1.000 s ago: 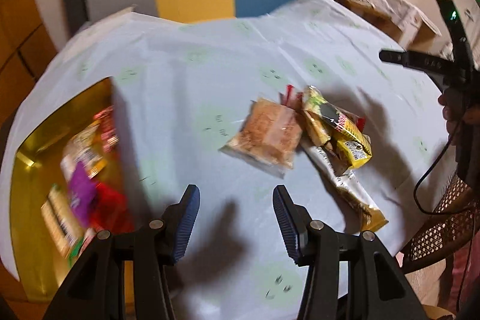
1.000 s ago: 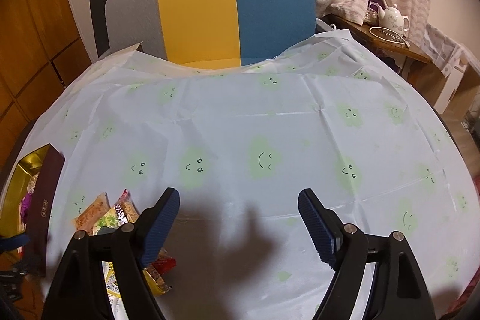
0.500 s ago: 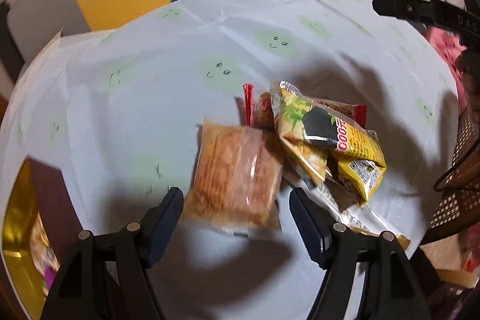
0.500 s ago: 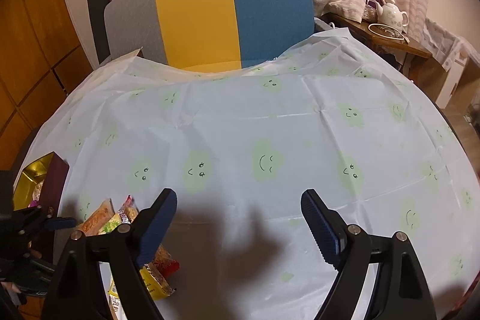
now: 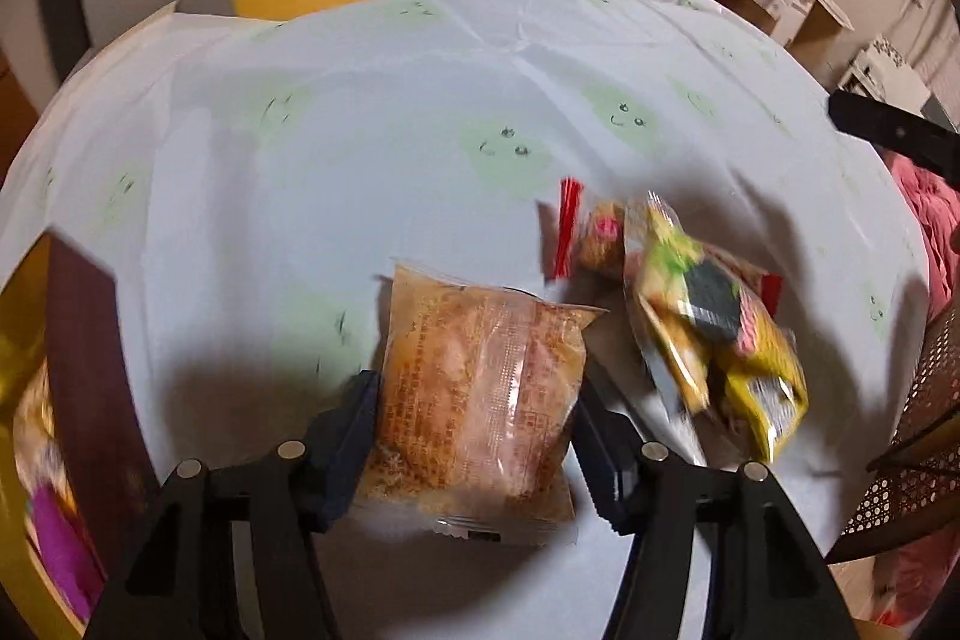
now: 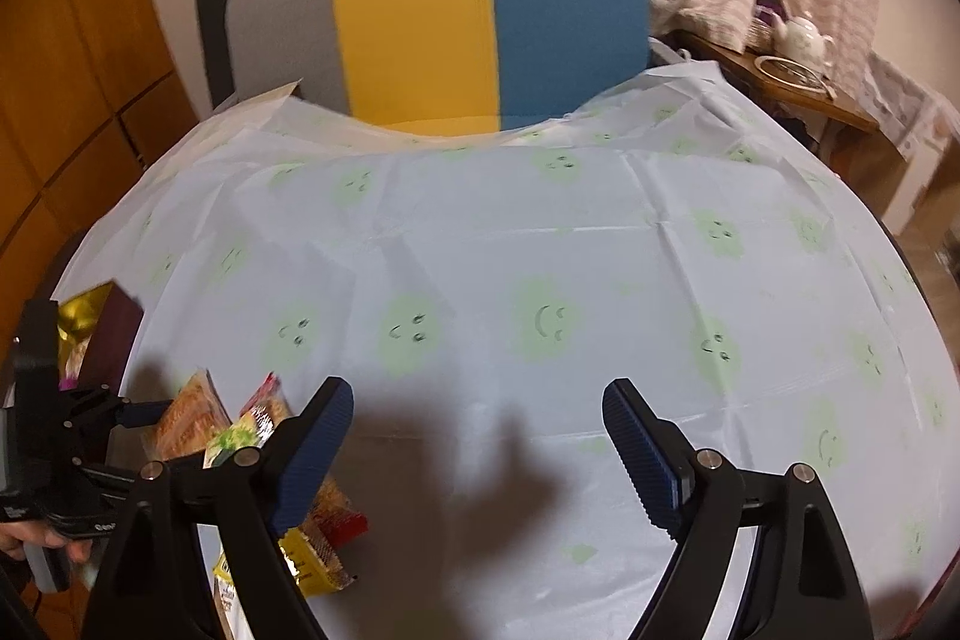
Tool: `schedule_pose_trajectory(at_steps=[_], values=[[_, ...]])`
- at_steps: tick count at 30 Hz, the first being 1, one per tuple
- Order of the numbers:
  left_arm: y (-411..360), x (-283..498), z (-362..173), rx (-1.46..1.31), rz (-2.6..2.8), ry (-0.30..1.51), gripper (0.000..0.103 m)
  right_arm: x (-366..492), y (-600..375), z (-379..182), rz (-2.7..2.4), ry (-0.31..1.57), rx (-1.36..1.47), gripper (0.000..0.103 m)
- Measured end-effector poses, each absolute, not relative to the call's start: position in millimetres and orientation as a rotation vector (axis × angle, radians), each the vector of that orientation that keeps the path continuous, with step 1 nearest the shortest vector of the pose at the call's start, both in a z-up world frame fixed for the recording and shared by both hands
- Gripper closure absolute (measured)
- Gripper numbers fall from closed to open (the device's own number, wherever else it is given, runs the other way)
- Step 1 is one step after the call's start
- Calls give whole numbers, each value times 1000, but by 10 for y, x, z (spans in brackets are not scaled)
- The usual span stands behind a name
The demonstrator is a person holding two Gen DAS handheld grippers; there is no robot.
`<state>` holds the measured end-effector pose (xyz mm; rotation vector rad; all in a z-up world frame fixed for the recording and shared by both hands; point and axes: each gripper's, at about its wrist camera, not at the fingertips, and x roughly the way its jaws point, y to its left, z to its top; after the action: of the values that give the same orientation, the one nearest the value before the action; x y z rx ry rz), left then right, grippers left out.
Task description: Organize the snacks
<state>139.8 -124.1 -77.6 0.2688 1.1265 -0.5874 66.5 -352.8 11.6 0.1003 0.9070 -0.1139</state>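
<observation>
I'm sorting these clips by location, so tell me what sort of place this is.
Most likely a home dining or living room. A round table under a pale blue smiley-print plastic cloth has a grey, yellow and blue upholstered chair behind it, and a white teapot sits on a wooden side shelf by the curtains.

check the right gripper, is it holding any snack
No, the right gripper is open over bare tablecloth, with nothing between its fingers; the snack pile lies off to its left.

The left claw (image 5: 474,436) straddles the clear-wrapped orange snack packet (image 5: 480,388), with a heap of snack packets (image 5: 708,322) just beside it.
</observation>
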Motion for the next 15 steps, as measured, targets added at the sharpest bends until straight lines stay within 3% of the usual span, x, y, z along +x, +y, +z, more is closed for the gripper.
schedule_pose_trajectory(at_steps=[7, 15], values=[[-1065, 923, -797, 256, -546, 1067, 41, 677, -3116, -3, 120, 976, 23, 44], [-969, 664, -828, 215, -518, 984, 41, 577, -2621, -226, 368, 1074, -64, 43]])
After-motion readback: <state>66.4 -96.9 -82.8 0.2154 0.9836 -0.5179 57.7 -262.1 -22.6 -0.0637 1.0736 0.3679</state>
